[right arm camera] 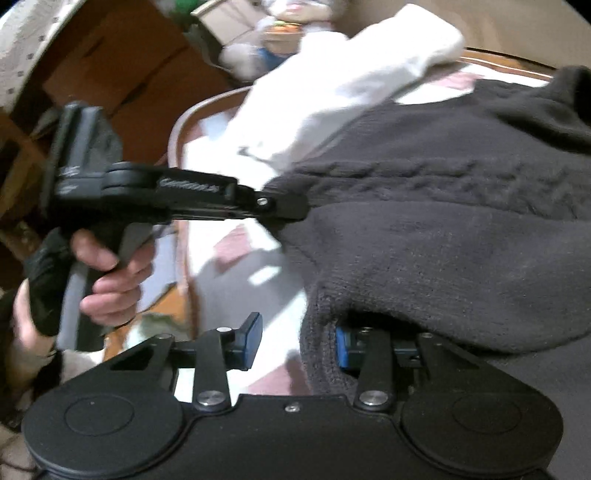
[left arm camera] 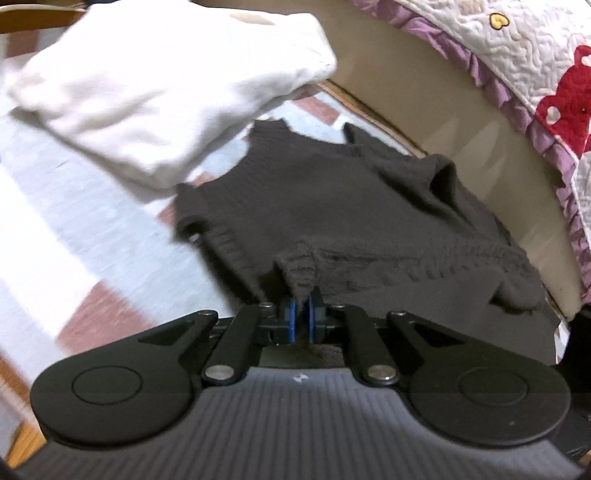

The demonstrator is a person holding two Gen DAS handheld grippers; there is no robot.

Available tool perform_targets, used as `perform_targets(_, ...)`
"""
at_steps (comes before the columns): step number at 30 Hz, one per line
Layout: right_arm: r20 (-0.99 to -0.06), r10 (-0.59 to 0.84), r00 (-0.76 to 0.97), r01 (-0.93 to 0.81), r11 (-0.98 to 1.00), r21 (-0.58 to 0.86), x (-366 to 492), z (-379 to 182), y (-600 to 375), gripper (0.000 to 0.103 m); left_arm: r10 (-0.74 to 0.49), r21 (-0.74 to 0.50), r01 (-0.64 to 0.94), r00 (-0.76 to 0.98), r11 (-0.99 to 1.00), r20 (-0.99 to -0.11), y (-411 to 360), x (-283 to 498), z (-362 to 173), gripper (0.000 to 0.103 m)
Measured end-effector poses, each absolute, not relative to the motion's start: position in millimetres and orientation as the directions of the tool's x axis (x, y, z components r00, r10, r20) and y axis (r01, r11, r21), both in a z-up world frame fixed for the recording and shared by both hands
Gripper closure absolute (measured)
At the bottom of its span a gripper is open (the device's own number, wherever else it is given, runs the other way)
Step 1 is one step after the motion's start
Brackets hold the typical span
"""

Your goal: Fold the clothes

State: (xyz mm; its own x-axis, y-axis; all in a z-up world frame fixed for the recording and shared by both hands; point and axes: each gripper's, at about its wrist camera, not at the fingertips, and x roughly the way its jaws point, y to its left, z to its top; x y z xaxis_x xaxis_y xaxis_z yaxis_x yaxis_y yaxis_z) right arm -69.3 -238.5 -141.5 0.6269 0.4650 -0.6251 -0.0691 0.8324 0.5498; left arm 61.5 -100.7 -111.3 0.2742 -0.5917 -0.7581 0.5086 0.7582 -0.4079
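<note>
A dark grey knitted sweater [left arm camera: 332,206] lies spread on a checked cloth [left arm camera: 92,236]. My left gripper [left arm camera: 303,317] is shut on the sweater's ribbed hem, pinched between its blue pads [left arm camera: 293,321]. In the right wrist view the same sweater [right arm camera: 461,229] fills the right half. My right gripper [right arm camera: 295,347] is open, its fingers wide apart, with the sweater's edge hanging between them and draped over the right blue pad [right arm camera: 345,350]. The left gripper [right arm camera: 284,206] shows there from the side, gripping the sweater's edge.
A folded white garment [left arm camera: 159,92] lies beyond the sweater, also in the right wrist view [right arm camera: 332,85]. A quilted bedspread [left arm camera: 535,74] with purple trim hangs at the right. Cardboard boxes [right arm camera: 122,66] and a soft toy [right arm camera: 280,29] stand behind.
</note>
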Motion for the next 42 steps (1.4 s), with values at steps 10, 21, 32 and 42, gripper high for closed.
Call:
perform_targets(10, -0.674, 0.422, 0.607, 0.068, 0.817, 0.572, -90.1, -151.9, -208.7, 0.046, -0.389, -0.167, 0.481, 0.411, 0.861, -0.824, -97.1, 51.6, -107.4, 0.095)
perform_targets(21, -0.559, 0.510, 0.654, 0.141, 0.644, 0.752, -140.6, -141.3, -260.9, 0.046, -0.646, -0.237, 0.745, 0.320, 0.623, -0.692, -159.4, -4.3, -85.5, 0.061)
perform_targets(32, -0.664, -0.159, 0.730, 0.601, 0.612, 0.514, -273.9, -102.0, -417.7, 0.046, -0.685, -0.156, 0.876, 0.235, 0.457, -0.690, -184.6, -42.1, -85.9, 0.055)
perform_targets(42, -0.626, -0.468, 0.624, 0.758, 0.556, 0.340, -278.3, -119.5, -495.1, 0.045, -0.529, 0.029, 0.925, 0.242, 0.379, -0.813, -204.1, -58.4, -114.9, 0.051)
